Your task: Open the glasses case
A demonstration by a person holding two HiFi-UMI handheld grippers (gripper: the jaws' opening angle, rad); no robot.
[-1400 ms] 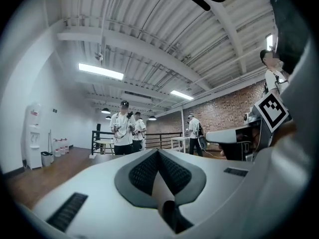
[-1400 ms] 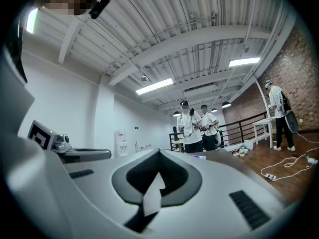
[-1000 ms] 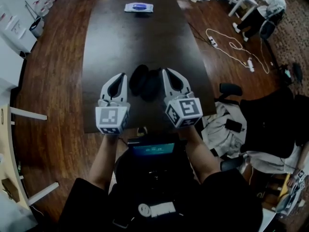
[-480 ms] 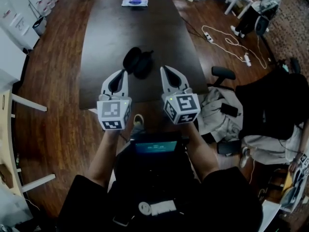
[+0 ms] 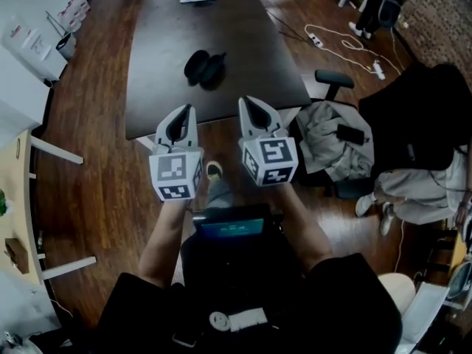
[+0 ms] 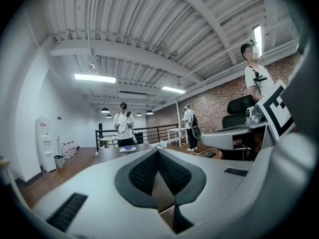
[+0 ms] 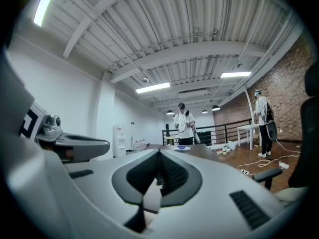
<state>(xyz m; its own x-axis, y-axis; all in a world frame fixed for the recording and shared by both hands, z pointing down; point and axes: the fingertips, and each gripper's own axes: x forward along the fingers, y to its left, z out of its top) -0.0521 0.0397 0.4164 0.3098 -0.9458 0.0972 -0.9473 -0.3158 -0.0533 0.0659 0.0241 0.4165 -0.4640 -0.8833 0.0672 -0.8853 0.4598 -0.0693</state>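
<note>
The left tongs (image 5: 181,126) and the right tongs (image 5: 257,116) are held side by side at the near edge of the dark counter (image 5: 221,21). Both are closed, with nothing gripped. The black glasses case (image 5: 204,68) is seen lying on the counter at 12 o'clock from the tongs, well apart from both, apparently with its two halves spread.

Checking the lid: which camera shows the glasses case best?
Head view: the glasses case lies in full sight on the table, seen from above. Both gripper views look level along their shut jaws and show it barely, if at all.
</note>
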